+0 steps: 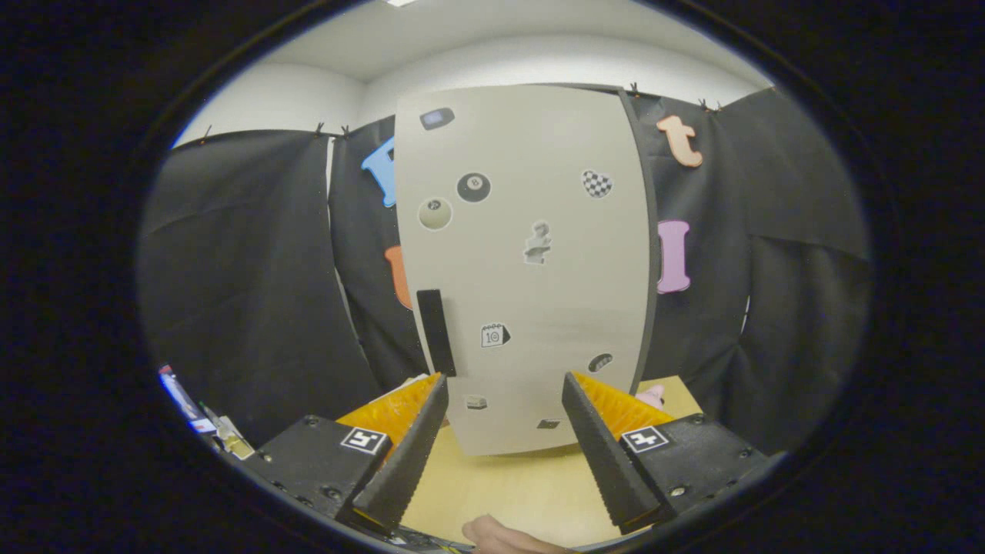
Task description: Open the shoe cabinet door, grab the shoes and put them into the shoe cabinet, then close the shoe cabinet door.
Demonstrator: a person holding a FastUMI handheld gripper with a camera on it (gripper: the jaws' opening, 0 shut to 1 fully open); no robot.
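Gripper [504,392] fingers spread wide, holding nothing. Just ahead: pale grey sticker-covered cabinet door [531,292] w/ black vertical handle [435,332], on light wooden tabletop [508,485].

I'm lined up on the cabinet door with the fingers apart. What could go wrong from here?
1. The gripper is open, and the dark handle sits just above its left finger, not between the fingers; closing now would likely miss it.
2. The cabinet door fills the space straight ahead, so pushing forward may press it rather than open it.
3. A pink object peeks out beside the right finger; swinging the door could knock it.
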